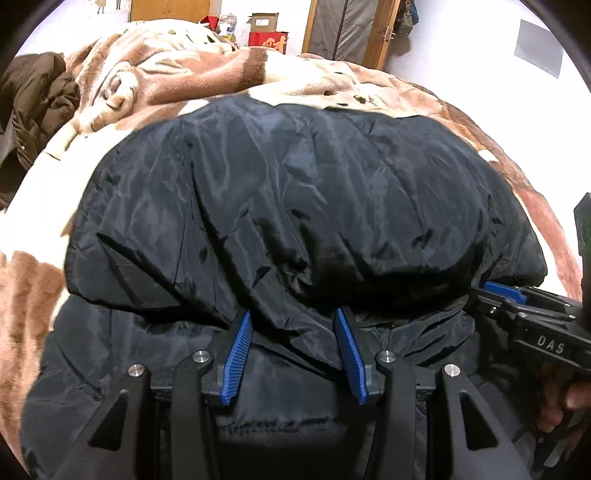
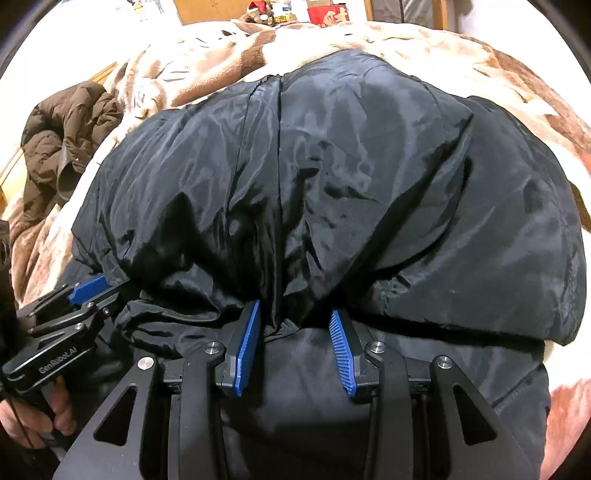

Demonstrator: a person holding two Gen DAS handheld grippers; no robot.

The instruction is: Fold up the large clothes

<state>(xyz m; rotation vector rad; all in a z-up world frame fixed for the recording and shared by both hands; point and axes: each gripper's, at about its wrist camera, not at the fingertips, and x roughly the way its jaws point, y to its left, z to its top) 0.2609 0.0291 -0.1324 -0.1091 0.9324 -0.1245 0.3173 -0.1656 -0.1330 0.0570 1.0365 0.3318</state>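
A large black padded jacket (image 1: pixel 295 192) lies on the bed, its far part folded over toward me into a bulging roll; it also fills the right wrist view (image 2: pixel 351 177). My left gripper (image 1: pixel 293 314) is open, its blue pads at the near edge of the folded layer with fabric lying between them. My right gripper (image 2: pixel 295 308) is open in the same way at the roll's near edge. Each gripper shows in the other's view, the right one (image 1: pixel 498 290) at the right edge and the left one (image 2: pixel 90 286) at the left edge.
A brown and cream fleece blanket (image 1: pixel 207 74) covers the bed under the jacket. A brown coat (image 1: pixel 33 96) lies heaped at the left, also in the right wrist view (image 2: pixel 66 136). Boxes (image 1: pixel 269 31) and a wooden door stand beyond the bed.
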